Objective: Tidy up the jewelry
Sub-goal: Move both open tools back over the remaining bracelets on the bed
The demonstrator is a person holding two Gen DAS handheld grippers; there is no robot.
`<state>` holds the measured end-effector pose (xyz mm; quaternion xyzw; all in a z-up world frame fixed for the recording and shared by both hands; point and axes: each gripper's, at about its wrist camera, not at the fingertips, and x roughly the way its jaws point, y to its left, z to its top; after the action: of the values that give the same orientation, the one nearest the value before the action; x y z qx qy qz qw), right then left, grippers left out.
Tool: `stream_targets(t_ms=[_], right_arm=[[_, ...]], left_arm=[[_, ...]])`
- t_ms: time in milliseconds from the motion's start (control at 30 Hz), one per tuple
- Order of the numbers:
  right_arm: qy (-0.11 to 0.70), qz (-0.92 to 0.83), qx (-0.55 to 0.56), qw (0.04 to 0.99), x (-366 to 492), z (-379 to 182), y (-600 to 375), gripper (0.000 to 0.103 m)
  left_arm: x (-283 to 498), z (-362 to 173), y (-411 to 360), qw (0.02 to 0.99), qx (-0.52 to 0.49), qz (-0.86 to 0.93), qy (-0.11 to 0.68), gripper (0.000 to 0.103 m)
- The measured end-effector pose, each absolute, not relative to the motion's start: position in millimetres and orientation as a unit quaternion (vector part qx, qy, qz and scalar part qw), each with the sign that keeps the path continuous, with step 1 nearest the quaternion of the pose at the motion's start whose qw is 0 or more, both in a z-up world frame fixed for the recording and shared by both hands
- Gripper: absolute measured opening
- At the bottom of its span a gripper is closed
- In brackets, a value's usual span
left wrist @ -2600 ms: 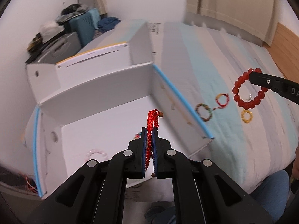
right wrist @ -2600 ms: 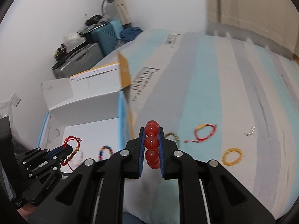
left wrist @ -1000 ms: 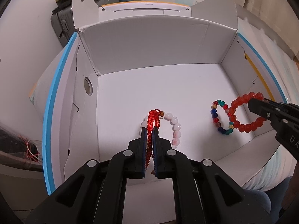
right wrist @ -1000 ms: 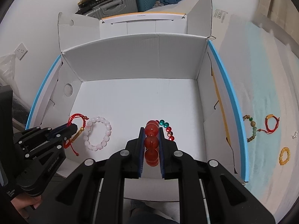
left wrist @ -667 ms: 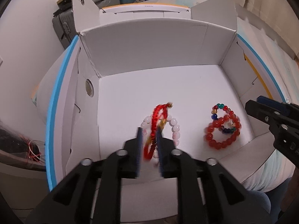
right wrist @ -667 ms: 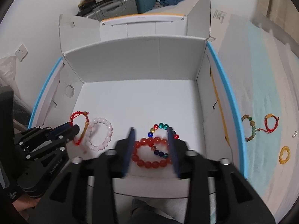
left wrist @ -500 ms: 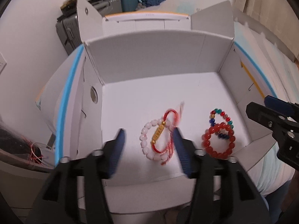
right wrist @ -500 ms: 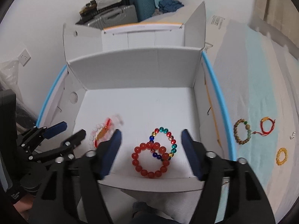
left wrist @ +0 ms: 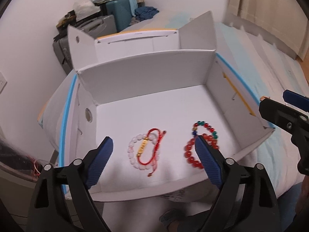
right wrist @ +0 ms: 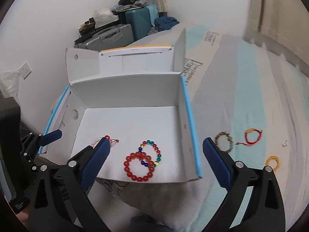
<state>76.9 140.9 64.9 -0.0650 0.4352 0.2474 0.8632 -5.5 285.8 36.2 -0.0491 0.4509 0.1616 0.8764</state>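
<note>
The bed [right wrist: 251, 100], under a striped cover, carries a white box [right wrist: 127, 90] with its flaps up, and the box is the landmark for all else. Both grippers hang above its near edge: the left gripper [left wrist: 154, 162] and the right gripper [right wrist: 156, 158] each have jaws opening wide, with nothing between them. Inside the box lie four bracelets. Near the front right is a red bead bracelet [right wrist: 138, 167] overlapping a multicolour bead bracelet [right wrist: 154, 152]; to their left a pale bead bracelet [left wrist: 133, 151] lies under a red cord bracelet [left wrist: 152, 148] with a gold charm. Outside the box, to its right on the bed, four more pieces wait: a brown-green bead bracelet [right wrist: 224, 142], a second red cord bracelet [right wrist: 252, 135], a yellow ring [right wrist: 272, 162] and, farthest off, a tiny pale piece [right wrist: 285, 142] too small to name. All look light; the beaded ones should be hard, round and apt to roll or slip, so pinching across one side of the loop seems safest. The cords are limp and will likely dangle, best taken at the charm or a bunched strand.
</note>
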Motion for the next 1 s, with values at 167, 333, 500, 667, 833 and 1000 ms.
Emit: stream_targets(t_ms=[167,333,500,667,833,1000], right_arm=[[0.426,0.228,-0.056,0.874,76.0,75.1,112.4,0.095],[0.422,0.205,-0.048,0.882,77.9,79.8,81.9,0.095],[0.42,0.179,-0.035,0.889,82.7,81.6,46.5,0.095],[0.422,0.157,-0.028,0.893,90.2,80.5,14.4,0.095],[0.426,0.131,-0.017,0.895,99.8,75.9,-22.4,0.095],[0.429,0.106,-0.007,0.897,108.2,71.2,-58.6,0.095]], left_arm=[[0.2,45.4,260.1,0.885,-0.043,0.143,0.44,0.096],[11.6,52.2,229.8,0.893,-0.034,0.118,0.434,0.097],[23.4,54.4,201.9,0.896,-0.018,0.099,0.433,0.097],[38.9,55.5,170.7,0.9,-0.01,0.075,0.43,0.097],[53.4,53.2,138.3,0.904,-0.002,0.049,0.425,0.097],[72.2,47.0,108.6,0.904,0.001,0.029,0.427,0.097]])
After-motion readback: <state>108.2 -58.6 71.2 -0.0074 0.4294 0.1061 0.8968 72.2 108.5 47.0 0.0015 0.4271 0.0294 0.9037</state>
